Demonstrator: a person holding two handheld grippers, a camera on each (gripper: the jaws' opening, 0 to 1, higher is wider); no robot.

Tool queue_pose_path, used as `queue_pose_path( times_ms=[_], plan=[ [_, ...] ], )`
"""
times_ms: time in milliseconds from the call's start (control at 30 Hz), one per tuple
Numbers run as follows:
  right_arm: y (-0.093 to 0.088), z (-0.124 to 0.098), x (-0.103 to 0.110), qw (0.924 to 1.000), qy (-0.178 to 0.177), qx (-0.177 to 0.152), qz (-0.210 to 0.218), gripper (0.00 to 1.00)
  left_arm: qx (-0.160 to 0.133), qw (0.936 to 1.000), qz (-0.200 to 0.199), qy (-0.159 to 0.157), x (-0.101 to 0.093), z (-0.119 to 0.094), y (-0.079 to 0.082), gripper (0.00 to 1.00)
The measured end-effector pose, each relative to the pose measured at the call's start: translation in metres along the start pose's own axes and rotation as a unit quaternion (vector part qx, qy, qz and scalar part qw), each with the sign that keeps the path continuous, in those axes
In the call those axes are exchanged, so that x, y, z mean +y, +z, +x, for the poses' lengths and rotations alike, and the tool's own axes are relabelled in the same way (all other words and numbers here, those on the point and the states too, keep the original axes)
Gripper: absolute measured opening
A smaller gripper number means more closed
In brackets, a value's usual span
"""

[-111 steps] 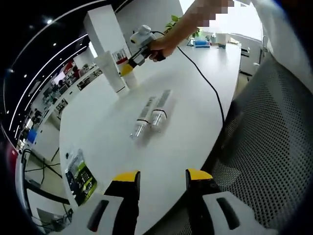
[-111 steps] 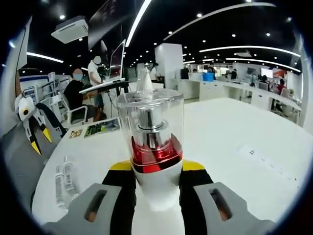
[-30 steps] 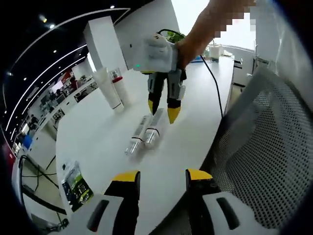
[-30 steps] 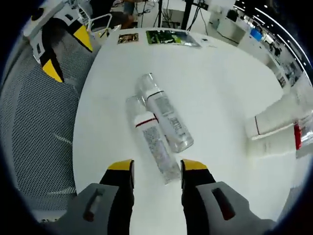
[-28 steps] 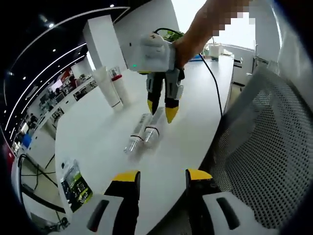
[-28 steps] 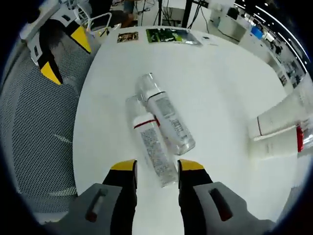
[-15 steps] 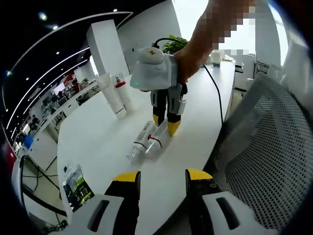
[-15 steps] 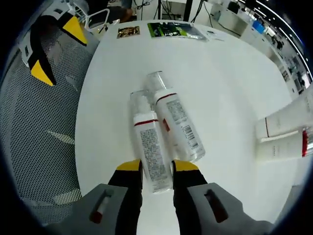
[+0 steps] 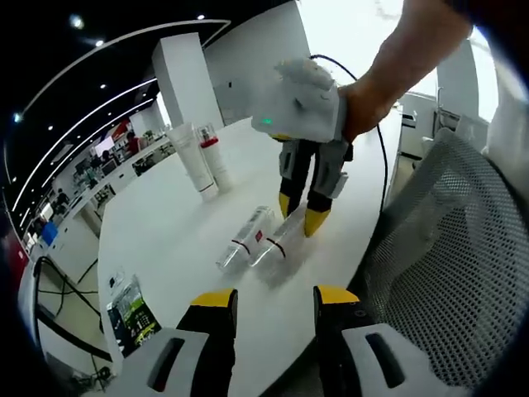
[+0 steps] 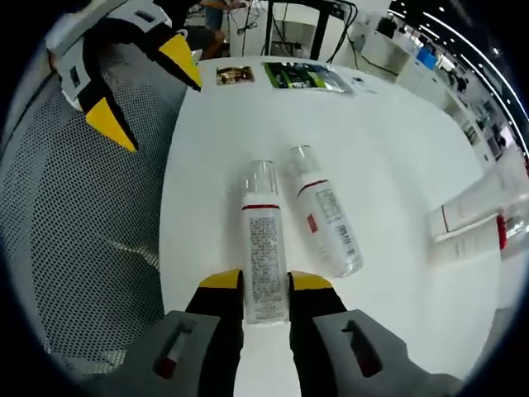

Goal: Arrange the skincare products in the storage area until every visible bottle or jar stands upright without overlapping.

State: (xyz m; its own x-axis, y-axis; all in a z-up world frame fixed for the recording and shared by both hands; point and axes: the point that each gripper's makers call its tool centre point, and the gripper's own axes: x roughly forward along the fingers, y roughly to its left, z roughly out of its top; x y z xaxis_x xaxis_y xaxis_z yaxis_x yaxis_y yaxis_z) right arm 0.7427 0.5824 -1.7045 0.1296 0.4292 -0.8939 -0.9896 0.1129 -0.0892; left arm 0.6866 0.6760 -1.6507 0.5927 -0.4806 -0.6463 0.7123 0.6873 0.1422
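Note:
Two clear bottles with white labels lie on the white table (image 10: 397, 124). My right gripper (image 10: 265, 283) is shut on the base end of one bottle (image 10: 263, 240), whose clear cap points away from me. The second bottle (image 10: 328, 225) lies just to its right, angled apart from it. In the left gripper view the right gripper (image 9: 301, 213) reaches down onto the held bottle (image 9: 279, 242), next to the second bottle (image 9: 246, 237). My left gripper (image 9: 274, 298) hangs open near the table's edge with nothing in it. A white tube (image 9: 193, 157) and a red-banded bottle (image 9: 216, 161) stand upright further back.
A grey mesh chair (image 10: 74, 215) sits beside the table's near edge. Printed leaflets (image 10: 304, 76) lie at the far end, and another leaflet (image 9: 132, 310) lies by the left gripper. The standing white tubes (image 10: 467, 219) are at the right. The left gripper (image 10: 124, 74) hovers over the chair.
My right gripper came down from above the two bottles and closed on the base of the nearer one. That bottle has swung away from its neighbour. The left gripper stayed open.

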Motion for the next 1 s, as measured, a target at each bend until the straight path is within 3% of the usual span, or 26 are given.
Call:
queue_pose_path(
  times_ms=[167,300,433,600,700,800,867,967,1000],
  plan=[
    [0.01,-0.017,0.006,0.9986,-0.033,-0.04,0.008,0.17,-0.035,0.9988,-0.034,-0.004,0.001,-0.005,0.013,0.38],
    [0.019,-0.034,0.003,0.9951,-0.074,-0.065,0.001,0.17,-0.043,0.9967,-0.068,-0.012,0.002,-0.005,0.016,0.39],
    [0.028,-0.05,0.0,0.9892,-0.117,-0.086,-0.017,0.17,-0.071,0.9906,-0.112,-0.034,-0.001,-0.007,0.027,0.54],
    [0.039,-0.067,0.006,0.9822,-0.147,-0.114,-0.025,0.18,-0.095,0.9777,-0.177,-0.062,0.002,-0.012,0.038,0.55],
    [0.047,-0.077,0.008,0.9768,-0.166,-0.132,-0.028,0.18,-0.134,0.9761,-0.155,-0.071,0.007,-0.02,0.053,0.52],
    [0.057,-0.086,0.009,0.9708,-0.184,-0.152,-0.024,0.18,-0.181,0.9646,-0.172,-0.084,0.009,-0.027,0.071,0.51],
    [0.062,-0.089,0.011,0.97,-0.187,-0.153,-0.023,0.18,-0.195,0.9505,-0.223,-0.094,0.013,-0.028,0.076,0.51],
    [0.071,-0.099,0.008,0.9638,-0.212,-0.159,-0.034,0.18,-0.226,0.9266,-0.269,-0.135,0.012,-0.033,0.086,0.52],
    [0.073,-0.102,0.007,0.9615,-0.217,-0.165,-0.034,0.18,-0.236,0.9197,-0.285,-0.13,0.017,-0.034,0.089,0.54]
  ],
)
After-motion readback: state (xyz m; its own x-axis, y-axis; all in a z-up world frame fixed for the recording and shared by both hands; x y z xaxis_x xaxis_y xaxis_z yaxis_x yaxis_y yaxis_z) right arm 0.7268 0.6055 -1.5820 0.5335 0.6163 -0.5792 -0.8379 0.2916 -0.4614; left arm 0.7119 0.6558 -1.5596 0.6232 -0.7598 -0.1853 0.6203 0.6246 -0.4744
